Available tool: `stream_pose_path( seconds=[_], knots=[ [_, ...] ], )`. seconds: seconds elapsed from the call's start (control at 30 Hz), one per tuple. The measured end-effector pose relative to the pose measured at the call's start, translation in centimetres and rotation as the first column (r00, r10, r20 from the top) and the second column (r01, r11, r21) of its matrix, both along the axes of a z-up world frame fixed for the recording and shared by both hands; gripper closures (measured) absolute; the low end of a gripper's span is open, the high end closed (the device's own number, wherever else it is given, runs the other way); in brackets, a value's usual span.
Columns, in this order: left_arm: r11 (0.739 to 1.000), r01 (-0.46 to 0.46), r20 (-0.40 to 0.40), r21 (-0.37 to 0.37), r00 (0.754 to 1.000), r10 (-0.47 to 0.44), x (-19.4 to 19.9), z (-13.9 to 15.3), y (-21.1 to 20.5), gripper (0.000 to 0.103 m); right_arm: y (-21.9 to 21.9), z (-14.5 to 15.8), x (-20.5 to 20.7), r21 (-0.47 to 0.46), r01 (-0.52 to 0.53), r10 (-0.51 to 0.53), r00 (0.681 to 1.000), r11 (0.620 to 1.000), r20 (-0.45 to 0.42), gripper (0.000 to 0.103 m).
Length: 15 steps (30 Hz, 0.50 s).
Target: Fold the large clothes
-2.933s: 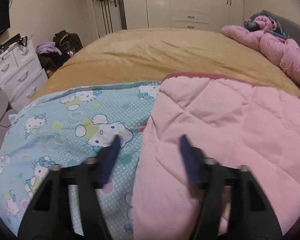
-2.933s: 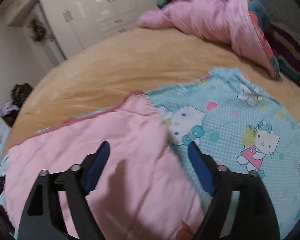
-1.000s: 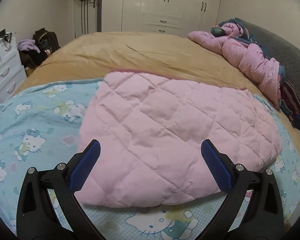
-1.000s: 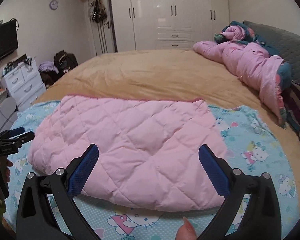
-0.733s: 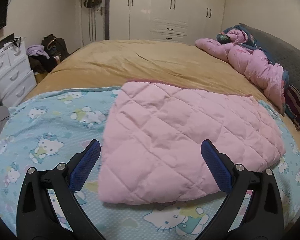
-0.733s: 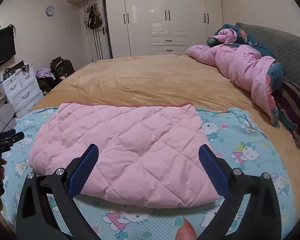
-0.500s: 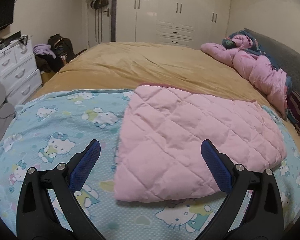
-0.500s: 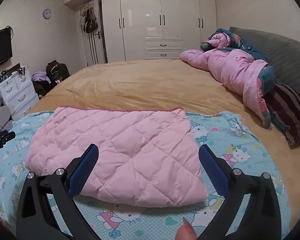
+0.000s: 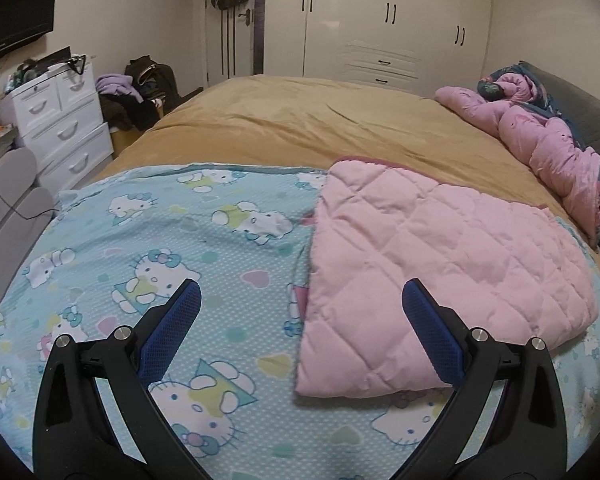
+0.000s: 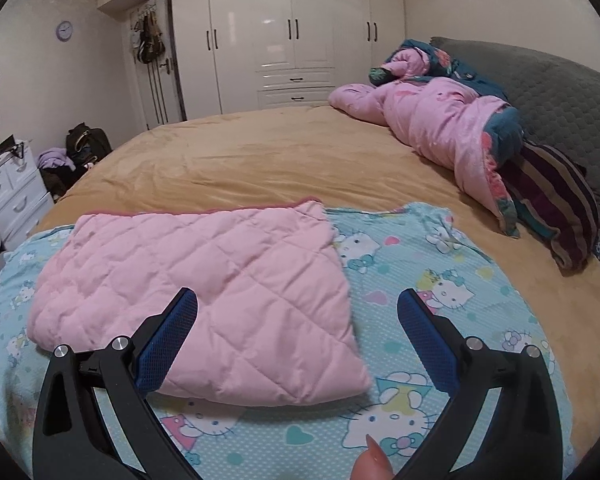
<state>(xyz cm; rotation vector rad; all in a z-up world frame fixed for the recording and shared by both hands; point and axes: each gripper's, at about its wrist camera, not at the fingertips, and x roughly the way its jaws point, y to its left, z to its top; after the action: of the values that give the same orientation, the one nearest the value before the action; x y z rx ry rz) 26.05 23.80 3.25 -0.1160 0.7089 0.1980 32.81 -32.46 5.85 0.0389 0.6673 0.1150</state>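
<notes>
The left tool (image 9: 300, 320) hangs released and empty above the blue sheet (image 9: 160, 240). To its right, the pink quilt (image 9: 440, 260) lies folded on that sheet, on the bed (image 9: 300, 120). The right tool (image 10: 298, 322) is also spread wide, holding nothing, over the quilt's near right corner. For a neat next fold, I think each tool should pinch one near corner and lift evenly.

We find no readable text, labels, brands or numbers anywhere in either view right now.
</notes>
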Motion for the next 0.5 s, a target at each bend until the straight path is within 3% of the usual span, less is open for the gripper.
stream_pose_path(
  seconds=[0.23, 0.37, 0.5],
  knots=[
    [0.999, 0.023, -0.023, -0.042, 0.999, -0.024, 0.9, -1.1, -0.1, 0.008, -1.3, -1.4, 0.9, 0.005, -0.006, 0.006, 0.999, 1.0, -0.04, 0.004],
    [0.98, 0.093, -0.048, -0.174, 0.994, -0.103, 3.1, -2.7, -0.6, 0.008, -1.4, -2.9, 2.8, 0.032, -0.041, 0.045, 0.992, 0.999, -0.117, 0.004],
    [0.971, 0.118, -0.127, -0.207, 0.981, -0.147, 6.4, -5.2, -1.2, 0.008, -1.9, -5.3, 5.4, 0.083, -0.068, 0.084, 0.973, 0.994, -0.215, 0.004]
  ],
)
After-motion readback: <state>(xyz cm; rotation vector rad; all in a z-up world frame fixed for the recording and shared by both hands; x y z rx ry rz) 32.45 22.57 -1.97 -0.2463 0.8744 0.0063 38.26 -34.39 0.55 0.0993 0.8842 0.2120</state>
